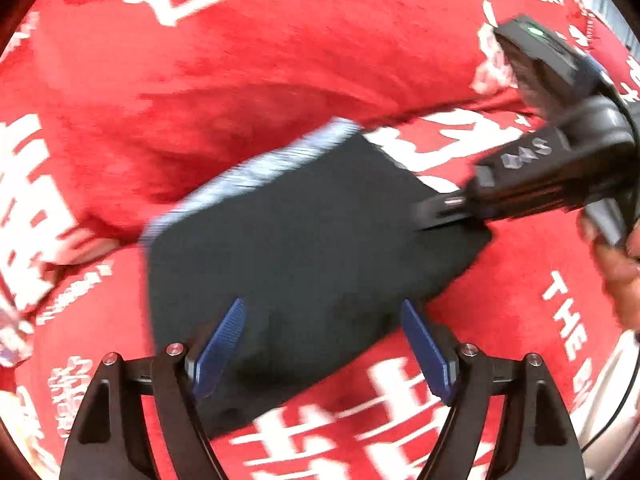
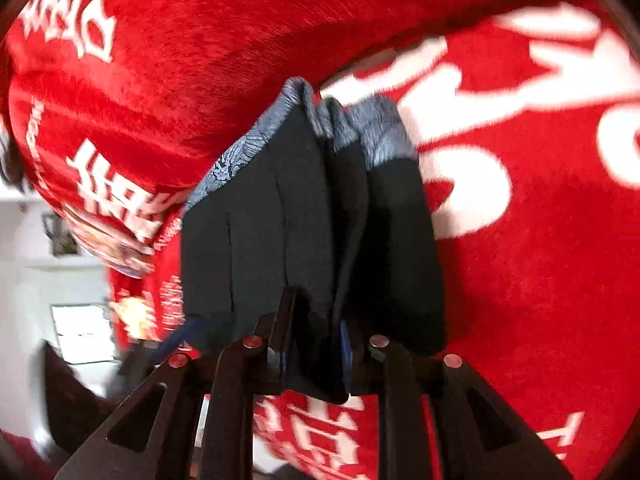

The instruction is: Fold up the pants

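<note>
Black pants point(image 1: 304, 240) with blue-grey patterned waistband point(image 1: 256, 168) on red, white-lettered blanket point(image 1: 200, 80).

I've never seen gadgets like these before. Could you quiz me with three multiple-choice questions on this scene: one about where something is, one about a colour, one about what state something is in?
1. Where do the pants lie?
A. on a red blanket with white lettering
B. in a basket
C. on a bare wooden floor

2. What colour is the band along the pants' edge?
A. yellow
B. blue-grey
C. green

3. How do the two grippers stand?
A. both open
B. left shut on the pants, right open
C. left open, right shut on the pants

Answers:
1 A: the blanket surrounds the dark cloth.
2 B: the patterned band shows blue-grey.
3 C: the left gripper has its fingers spread apart, while the right gripper pinches the folded layers.
</note>
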